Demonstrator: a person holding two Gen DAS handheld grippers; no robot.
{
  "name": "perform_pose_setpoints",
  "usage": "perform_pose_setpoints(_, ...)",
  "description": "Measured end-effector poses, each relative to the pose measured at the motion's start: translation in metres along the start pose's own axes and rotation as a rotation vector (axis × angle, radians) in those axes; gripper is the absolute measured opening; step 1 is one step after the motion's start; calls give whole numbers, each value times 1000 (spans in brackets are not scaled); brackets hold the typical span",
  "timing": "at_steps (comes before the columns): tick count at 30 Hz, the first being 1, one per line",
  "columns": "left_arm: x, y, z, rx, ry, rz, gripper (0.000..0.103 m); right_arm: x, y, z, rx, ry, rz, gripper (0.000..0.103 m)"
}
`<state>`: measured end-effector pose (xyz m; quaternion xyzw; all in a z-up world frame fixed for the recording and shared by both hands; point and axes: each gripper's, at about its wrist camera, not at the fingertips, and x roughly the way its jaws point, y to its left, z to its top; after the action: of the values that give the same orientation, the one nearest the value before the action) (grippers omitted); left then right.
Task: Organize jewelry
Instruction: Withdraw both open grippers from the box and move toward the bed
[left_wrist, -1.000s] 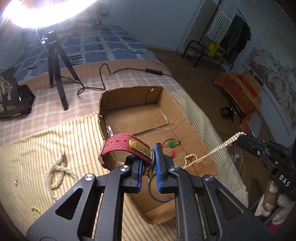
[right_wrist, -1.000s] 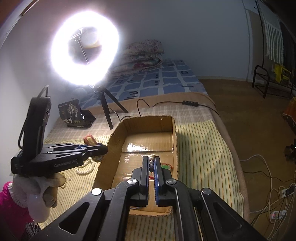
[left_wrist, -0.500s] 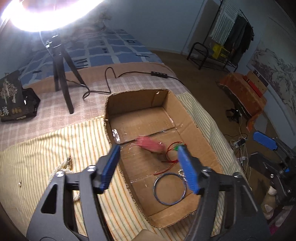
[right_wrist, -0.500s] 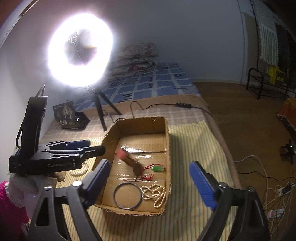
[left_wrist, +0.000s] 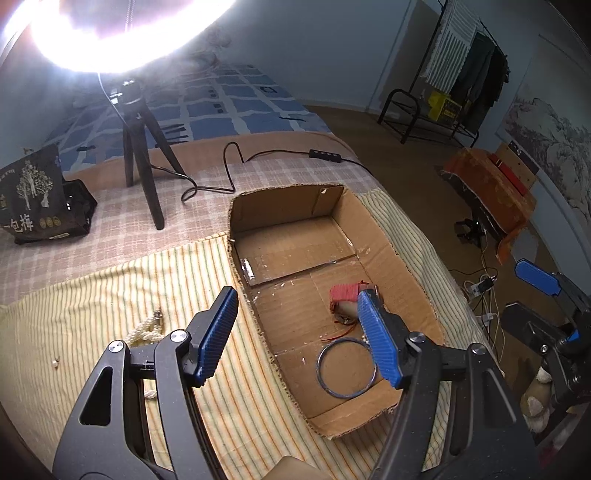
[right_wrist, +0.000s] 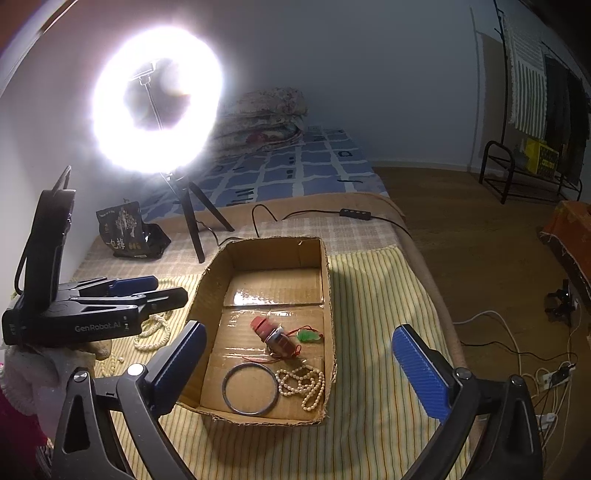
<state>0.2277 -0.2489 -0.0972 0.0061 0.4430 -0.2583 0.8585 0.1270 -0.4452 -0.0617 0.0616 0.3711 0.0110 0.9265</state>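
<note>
Bedroom light from a glaring white ring lamp on a black tripod (right_wrist: 192, 221) falls over a bed spread with a yellow striped cloth (right_wrist: 376, 295). On that cloth sits a shallow open brown cardboard box (right_wrist: 327, 280), the biggest thing before me.

Inside the box lie, from larger to smaller: a thin dark metal bangle hoop (right_wrist: 250, 388), a heap of cream pearl necklace (right_wrist: 303, 382) touching its right side, a red woven wristband with a metal clasp (right_wrist: 275, 334) near the middle, and a small green pendant on red cord (right_wrist: 309, 335) just beside it. Outside, on the cloth left of the box, a twisted rope of cream pearls (left_wrist: 146, 332) waits, with a few loose beads (left_wrist: 56, 363) near it.

My left tongs (left_wrist: 295, 332) stand wide, holding nothing, above the box's left wall; the pearl rope lies left of them. My right tongs (right_wrist: 295, 369) are also spread wide and bare, over the box's near end.

I judge the pearl rope light, limp and slippery; a pinch across its knotted middle should lift it without strands slipping free.
</note>
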Motion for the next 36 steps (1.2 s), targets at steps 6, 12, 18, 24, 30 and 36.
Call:
perform_pose_setpoints(6, -21, 11, 0, 9, -29, 21, 69, -5, 12, 2, -19, 0, -4, 103)
perform_pose_setpoints(12, -45, 24, -4, 16, -56, 46, 69, -8, 28, 6, -31, -7, 0, 103)
perform_pose_setpoints(18, -68, 50, -8, -2, -73, 80, 69, -8, 46, 9, -37, -4, 21, 103)
perform_pose_setpoints(24, -94, 85, -15, -43, -88, 121, 69, -2, 67, 12, -50, 20, 53, 103)
perform_pose_setpoints(30, -113, 122, -27, -85, -88, 162, 69, 4, 94, 12, -75, 28, 67, 103)
perform_pose_setpoints(36, -126, 154, -40, -129, -82, 186, 68, 13, 120, 12, -68, 33, 90, 103)
